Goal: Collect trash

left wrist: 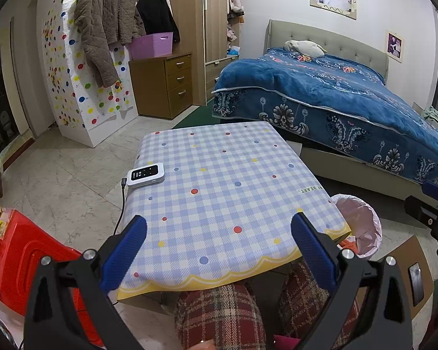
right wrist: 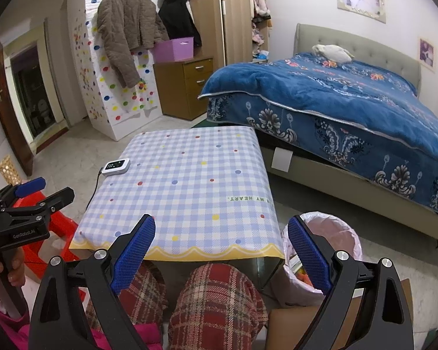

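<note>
We hold the left gripper (left wrist: 219, 224) above the near edge of the table (left wrist: 219, 157), its blue-padded jaws spread wide apart with nothing between them. Our right gripper (right wrist: 222, 227) hovers over the table's near right corner, likewise wide open and empty. The table wears a blue-and-white checked cloth with coloured dots and a yellow scalloped border along the near edge. The only thing on it is a small white device (left wrist: 145, 174) with a dark screen, lying at the left edge toward the far corner, its black cable (left wrist: 121, 204) hanging down over that side. The trash bin (right wrist: 324, 250), lined with a pale pink bag, stands on the floor just beside the table's near right corner, and some orange and light-coloured trash shows inside it. Our knees in red plaid trousers (right wrist: 213, 300) sit under the near edge. A red plastic stool (left wrist: 23, 262) is at the left, and a bed with a blue blanket (left wrist: 335, 93) stands beyond the table's right side.
</note>
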The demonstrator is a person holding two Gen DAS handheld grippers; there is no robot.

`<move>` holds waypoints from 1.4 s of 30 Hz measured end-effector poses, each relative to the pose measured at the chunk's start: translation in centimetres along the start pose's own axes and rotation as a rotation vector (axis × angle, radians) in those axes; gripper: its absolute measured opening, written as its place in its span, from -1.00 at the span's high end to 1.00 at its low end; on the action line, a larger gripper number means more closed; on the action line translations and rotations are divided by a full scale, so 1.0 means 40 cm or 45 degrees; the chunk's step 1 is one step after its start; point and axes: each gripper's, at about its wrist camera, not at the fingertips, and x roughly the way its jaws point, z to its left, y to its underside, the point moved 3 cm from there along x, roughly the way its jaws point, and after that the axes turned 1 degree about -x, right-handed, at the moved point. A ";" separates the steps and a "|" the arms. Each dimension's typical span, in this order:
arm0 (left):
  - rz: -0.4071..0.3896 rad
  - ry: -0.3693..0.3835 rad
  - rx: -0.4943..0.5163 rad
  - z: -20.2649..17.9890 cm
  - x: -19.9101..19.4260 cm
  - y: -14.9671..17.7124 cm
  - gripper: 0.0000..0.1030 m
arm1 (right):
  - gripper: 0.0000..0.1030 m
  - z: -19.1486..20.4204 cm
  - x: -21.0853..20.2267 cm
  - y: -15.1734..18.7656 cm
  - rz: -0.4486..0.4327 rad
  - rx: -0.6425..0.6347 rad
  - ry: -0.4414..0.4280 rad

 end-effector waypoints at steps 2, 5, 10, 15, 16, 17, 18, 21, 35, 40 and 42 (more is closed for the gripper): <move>0.001 0.001 0.000 0.000 0.000 0.000 -0.87 | -0.77 0.000 0.000 0.000 0.001 0.001 -0.001; 0.001 0.000 0.000 0.001 0.001 0.000 -0.87 | -0.77 0.000 0.000 0.000 0.002 0.002 -0.001; 0.001 0.001 0.002 0.001 0.001 0.000 -0.87 | -0.77 -0.001 0.002 0.000 0.002 0.005 0.000; 0.001 0.002 0.001 0.001 0.000 -0.001 -0.87 | -0.77 -0.002 0.002 0.000 0.004 0.004 -0.001; 0.001 0.001 0.001 0.001 0.000 0.000 -0.87 | -0.77 -0.002 0.004 0.001 0.005 0.004 0.000; 0.001 0.001 0.001 0.001 0.000 -0.001 -0.87 | -0.77 -0.002 0.004 0.001 0.005 0.004 0.000; 0.002 0.001 0.001 0.002 0.000 -0.001 -0.87 | -0.77 -0.001 0.004 0.002 0.005 0.003 -0.001; 0.001 0.001 0.001 0.002 0.000 -0.001 -0.87 | -0.77 -0.001 0.003 0.000 0.004 0.005 0.001; -0.001 0.000 0.000 0.001 0.001 -0.002 -0.87 | -0.77 0.001 0.005 0.000 0.005 0.000 0.001; -0.001 0.001 0.000 0.002 0.001 -0.002 -0.87 | -0.77 0.003 0.008 0.001 0.007 -0.003 0.001; -0.001 0.000 0.001 0.002 0.002 -0.003 -0.87 | -0.77 0.003 0.009 0.001 0.006 -0.003 0.001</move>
